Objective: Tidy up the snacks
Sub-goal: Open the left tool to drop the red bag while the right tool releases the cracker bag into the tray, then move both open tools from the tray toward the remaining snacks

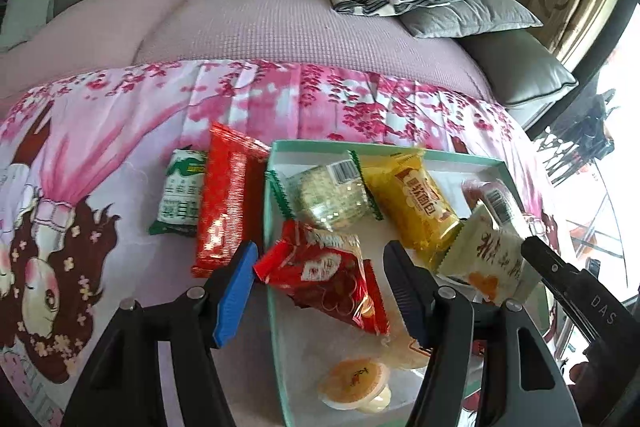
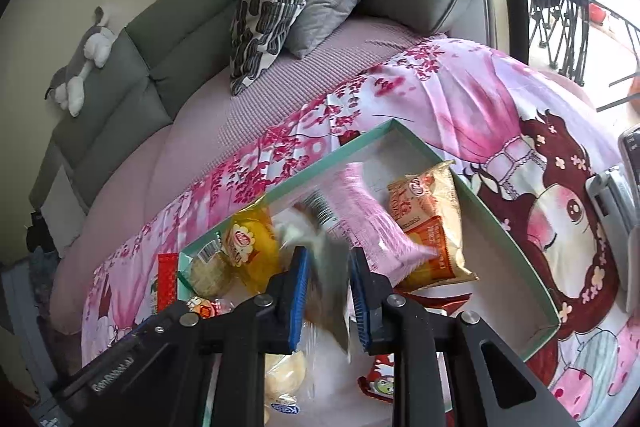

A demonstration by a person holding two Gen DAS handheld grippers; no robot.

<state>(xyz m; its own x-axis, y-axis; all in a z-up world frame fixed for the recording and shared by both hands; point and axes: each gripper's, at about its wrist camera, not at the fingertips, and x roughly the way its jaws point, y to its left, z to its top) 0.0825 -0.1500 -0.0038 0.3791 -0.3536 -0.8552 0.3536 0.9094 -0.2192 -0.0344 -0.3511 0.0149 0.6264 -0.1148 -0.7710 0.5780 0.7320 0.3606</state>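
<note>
The right gripper [image 2: 329, 301] pinches a cream crinkly snack packet [image 1: 490, 251] by its sealed edge, holding it over the near part of the shallow mint-green cardboard box [image 2: 516, 235]. Judging by its look, the packet is light, limp and slick, so the flat serrated seam is the safest place to take hold; squeezing the middle might crush what is inside.

The left gripper [image 1: 320, 291] stands spread, empty, its fingers either side of a red foil snack bag [image 1: 332, 279] lying just ahead over the box's near left wall.

Beyond it in the box lie a clear-wrapped round rice cake [image 1: 328, 197], a yellow bread packet [image 1: 420, 207], a pink wrapper [image 2: 360, 211], an orange biscuit bag [image 2: 432, 227] and, nearest, an orange jelly cup [image 1: 354, 381].

Left of the box, on the pink floral cloth [image 1: 120, 131], wait a long red packet [image 1: 226, 203] and a green-and-white pouch [image 1: 180, 199].
</note>
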